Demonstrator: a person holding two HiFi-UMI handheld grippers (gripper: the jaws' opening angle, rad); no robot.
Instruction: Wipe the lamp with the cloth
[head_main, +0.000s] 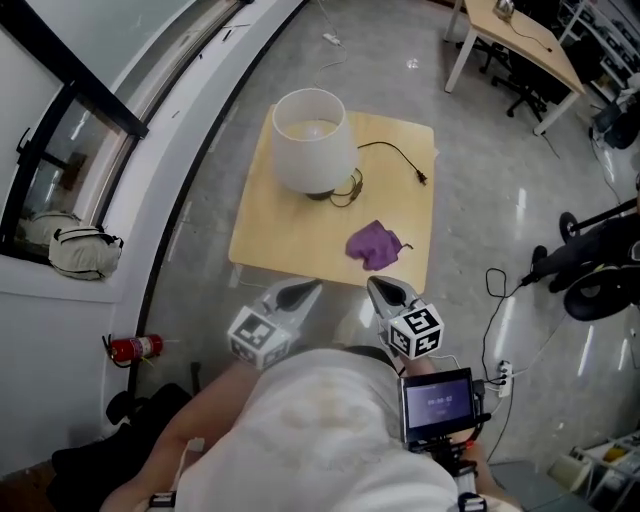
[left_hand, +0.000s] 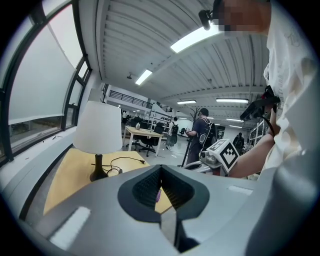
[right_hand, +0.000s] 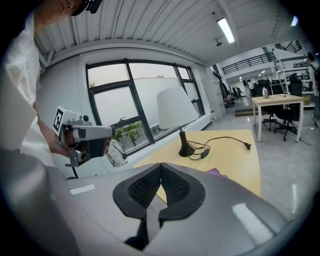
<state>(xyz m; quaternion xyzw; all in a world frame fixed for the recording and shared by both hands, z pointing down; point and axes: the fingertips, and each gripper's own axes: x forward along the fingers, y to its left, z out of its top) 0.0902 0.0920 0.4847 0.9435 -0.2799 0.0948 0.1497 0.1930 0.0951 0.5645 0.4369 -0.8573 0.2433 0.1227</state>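
Observation:
A lamp (head_main: 312, 140) with a white shade and dark base stands at the far left of a small yellow table (head_main: 410, 170). Its black cord (head_main: 392, 152) trails to the right across the top. A crumpled purple cloth (head_main: 375, 244) lies near the table's front edge. Both grippers hover side by side just short of that edge, the left gripper (head_main: 305, 290) and the right gripper (head_main: 385, 288), jaws shut and empty. In the right gripper view the lamp (right_hand: 176, 107) and a corner of the cloth (right_hand: 216, 173) lie beyond the jaw tips. The left gripper view shows the lamp (left_hand: 98, 132) ahead to the left.
A curved white window ledge (head_main: 170, 150) runs along the table's left, with a bag (head_main: 85, 250) behind the glass. A red fire extinguisher (head_main: 135, 348) lies on the floor at left. A scooter (head_main: 590, 260) and a power strip (head_main: 503, 378) are at right. Desks and people (left_hand: 202, 132) are farther off.

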